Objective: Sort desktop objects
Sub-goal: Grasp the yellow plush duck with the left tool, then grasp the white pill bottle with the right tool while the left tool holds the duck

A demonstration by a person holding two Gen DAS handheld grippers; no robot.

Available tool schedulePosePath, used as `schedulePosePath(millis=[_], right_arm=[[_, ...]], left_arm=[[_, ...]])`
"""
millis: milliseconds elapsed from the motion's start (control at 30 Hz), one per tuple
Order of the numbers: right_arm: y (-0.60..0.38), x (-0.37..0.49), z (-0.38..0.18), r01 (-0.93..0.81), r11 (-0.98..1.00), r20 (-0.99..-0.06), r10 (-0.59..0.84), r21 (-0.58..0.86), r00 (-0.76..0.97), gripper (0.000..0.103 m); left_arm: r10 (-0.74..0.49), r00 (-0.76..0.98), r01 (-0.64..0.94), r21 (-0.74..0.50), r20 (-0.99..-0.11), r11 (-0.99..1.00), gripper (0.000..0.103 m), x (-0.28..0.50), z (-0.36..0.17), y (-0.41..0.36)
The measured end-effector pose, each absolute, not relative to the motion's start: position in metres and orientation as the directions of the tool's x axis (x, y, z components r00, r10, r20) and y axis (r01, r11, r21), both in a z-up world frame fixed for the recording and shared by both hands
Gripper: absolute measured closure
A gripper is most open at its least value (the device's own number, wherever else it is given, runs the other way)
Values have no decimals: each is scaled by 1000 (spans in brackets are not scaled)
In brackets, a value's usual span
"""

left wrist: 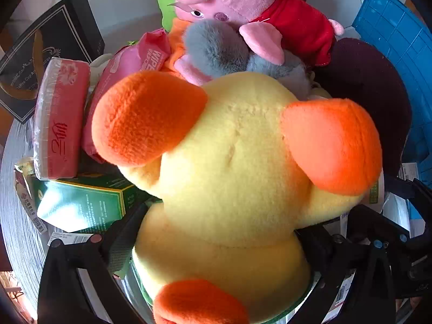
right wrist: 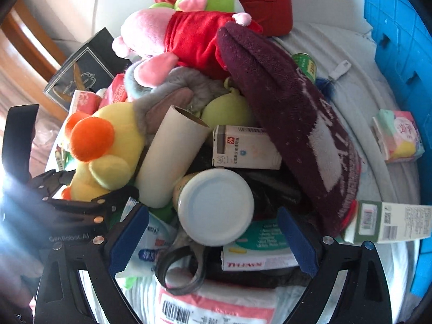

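Left tongs (left wrist: 216, 245) clamped on the yellow plush duck (left wrist: 232, 167); fleecy body, rounded orange felt feet; the duck fills the span between the fingers and hides the fingertips. Beyond it: grey fur toy (left wrist: 216, 46), pink plush pig (left wrist: 237, 2) in red cloth. Right tongs (right wrist: 213, 240) spread wide, blue ribbed pads (right wrist: 129, 240) touching nothing; between them a white round jar lid (right wrist: 216, 205); ahead a cardboard tube (right wrist: 170, 156), dark-red towel (right wrist: 291, 124); scissors (right wrist: 181, 267) partly buried.
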State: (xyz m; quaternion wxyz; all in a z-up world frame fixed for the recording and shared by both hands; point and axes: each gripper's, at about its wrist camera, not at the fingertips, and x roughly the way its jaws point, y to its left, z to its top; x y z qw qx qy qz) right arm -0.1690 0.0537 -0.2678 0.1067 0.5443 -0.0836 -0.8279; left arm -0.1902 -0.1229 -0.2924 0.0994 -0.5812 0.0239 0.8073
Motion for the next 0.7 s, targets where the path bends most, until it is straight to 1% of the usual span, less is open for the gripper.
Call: schedulePosePath(millis=[200, 233, 267, 300, 367, 433, 567, 700], right_arm=[[52, -178, -283, 66, -961, -893, -274, 269, -356, 14], [52, -179, -285, 60, -960, -893, -276, 273, -355, 17], [51, -180, -286, 56, -960, -894, -278, 276, -353, 24], [50, -181, -288, 58, -959, -895, -280, 277, -348, 28], [46, -182, -289, 74, -956, -894, -291, 283, -341, 41], [43, -183, -287, 81, -957, -894, -288, 277, -344, 43], [45, -182, -283, 84, -952, -887, -305, 294, -347, 46], [45, -180, -275, 95, -949, -881, -313, 299, -355, 49]], left_arm=[[155, -301, -197, -97, -941, -976, 0, -192, -298, -124], [158, -298, -197, -102, -941, -975, 0, -192, -299, -124], [161, -297, -198, -104, -941, -975, 0, -193, -300, -124], [163, -297, -199, -106, -941, -974, 0, -193, -300, -124], [164, -297, -196, -108, -941, -975, 0, -193, -302, -124], [171, -297, -196, -115, -940, -974, 1, -192, -302, -124], [184, -303, -204, -124, -935, -971, 13, -187, -299, -123], [207, -311, -196, -150, -928, -969, 21, -182, -294, -125]])
